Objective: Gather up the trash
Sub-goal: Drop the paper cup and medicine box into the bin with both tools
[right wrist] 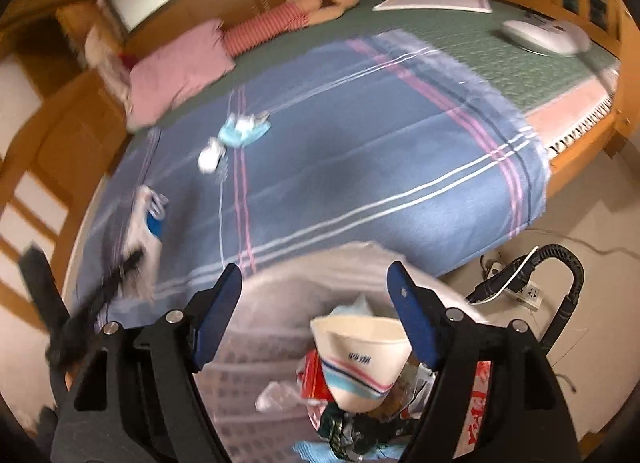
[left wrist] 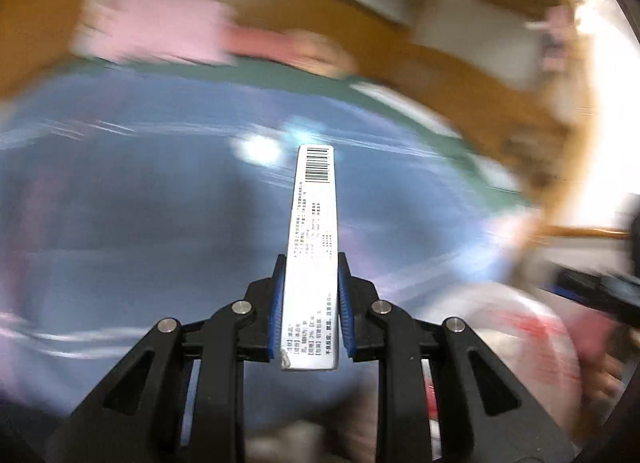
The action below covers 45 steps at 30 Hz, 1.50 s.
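The left gripper (left wrist: 310, 299) has its blue pads (left wrist: 277, 303) pinched tight on a long white carton (left wrist: 314, 247) with a barcode at its far end, held out over the blue striped blanket (left wrist: 120, 203). The right gripper (right wrist: 316, 303) stands spread wide with nothing between its fingers, above the trash bag (right wrist: 480, 395), where a paper cup (right wrist: 360, 363) lies among wrappers. A blue mask (right wrist: 244, 131) and white scrap (right wrist: 210, 157) lie on the blanket.
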Motion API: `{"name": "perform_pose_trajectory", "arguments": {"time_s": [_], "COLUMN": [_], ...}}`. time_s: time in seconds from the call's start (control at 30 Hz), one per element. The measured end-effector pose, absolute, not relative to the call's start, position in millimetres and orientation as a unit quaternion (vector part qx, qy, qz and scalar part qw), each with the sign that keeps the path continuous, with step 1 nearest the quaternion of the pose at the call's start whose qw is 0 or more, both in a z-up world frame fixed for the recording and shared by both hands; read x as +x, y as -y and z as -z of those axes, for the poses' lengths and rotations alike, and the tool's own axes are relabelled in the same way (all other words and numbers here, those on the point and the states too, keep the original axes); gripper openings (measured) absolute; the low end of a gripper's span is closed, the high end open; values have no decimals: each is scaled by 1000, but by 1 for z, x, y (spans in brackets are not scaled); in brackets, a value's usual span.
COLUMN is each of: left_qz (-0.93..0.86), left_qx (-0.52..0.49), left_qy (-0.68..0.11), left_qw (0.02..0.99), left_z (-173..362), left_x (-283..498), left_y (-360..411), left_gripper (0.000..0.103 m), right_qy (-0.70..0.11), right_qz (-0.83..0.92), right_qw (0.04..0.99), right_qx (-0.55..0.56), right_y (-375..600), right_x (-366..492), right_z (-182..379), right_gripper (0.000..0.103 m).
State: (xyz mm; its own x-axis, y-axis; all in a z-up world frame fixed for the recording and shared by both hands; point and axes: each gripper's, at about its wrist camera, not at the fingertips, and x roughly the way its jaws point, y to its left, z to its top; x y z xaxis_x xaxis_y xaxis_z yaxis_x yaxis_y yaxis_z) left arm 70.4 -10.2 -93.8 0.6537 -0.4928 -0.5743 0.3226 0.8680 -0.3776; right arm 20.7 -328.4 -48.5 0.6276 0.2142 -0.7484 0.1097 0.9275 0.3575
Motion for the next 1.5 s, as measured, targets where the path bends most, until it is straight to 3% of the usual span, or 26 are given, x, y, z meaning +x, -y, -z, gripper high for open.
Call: {"name": "perform_pose_trajectory", "arguments": {"time_s": [0.2,0.4,0.43,0.5,0.53,0.57,0.97,1.07,1.23,1.33,1.4,1.5], "left_qz": [442,500,500,496,490,485,350,176,37,-71,-151,-158], "left_qx": [-82,23,33,40,39,39,-84,-33,69,79,17,-151], "left_qy": [-355,-372,-374,-375,-371,-366,-316,-296,-276,-271,-299,-348], "left_qw": [820,782,780,782,788,794,878,938,958,957,942,912], "left_z": [93,105,107,109,108,106,81,77,62,59,64,82], "left_x": [29,-1,-2,-1,-1,-1,32,54,102,128,140,140], "left_y": [69,117,121,121,120,122,61,44,21,-16,-55,-110], "left_gripper": [24,28,31,59,80,87,90,91,94,95,95,95], "right_qy": [-389,-383,-386,-391,-394,-396,-405,-408,-422,-431,-443,-459], "right_qz": [40,68,68,66,64,63,58,63,59,47,30,-3], "right_qw": [889,882,880,876,875,874,873,872,870,870,866,861], "right_qx": [236,267,269,273,274,274,267,264,249,234,229,217], "right_y": [370,388,389,387,386,385,373,372,361,345,332,302], "right_x": [15,12,13,13,14,14,25,27,42,57,76,116], "right_z": [37,40,41,46,49,50,55,57,60,61,65,72], "right_gripper": [74,74,74,74,74,74,74,74,74,74,74,74]}}
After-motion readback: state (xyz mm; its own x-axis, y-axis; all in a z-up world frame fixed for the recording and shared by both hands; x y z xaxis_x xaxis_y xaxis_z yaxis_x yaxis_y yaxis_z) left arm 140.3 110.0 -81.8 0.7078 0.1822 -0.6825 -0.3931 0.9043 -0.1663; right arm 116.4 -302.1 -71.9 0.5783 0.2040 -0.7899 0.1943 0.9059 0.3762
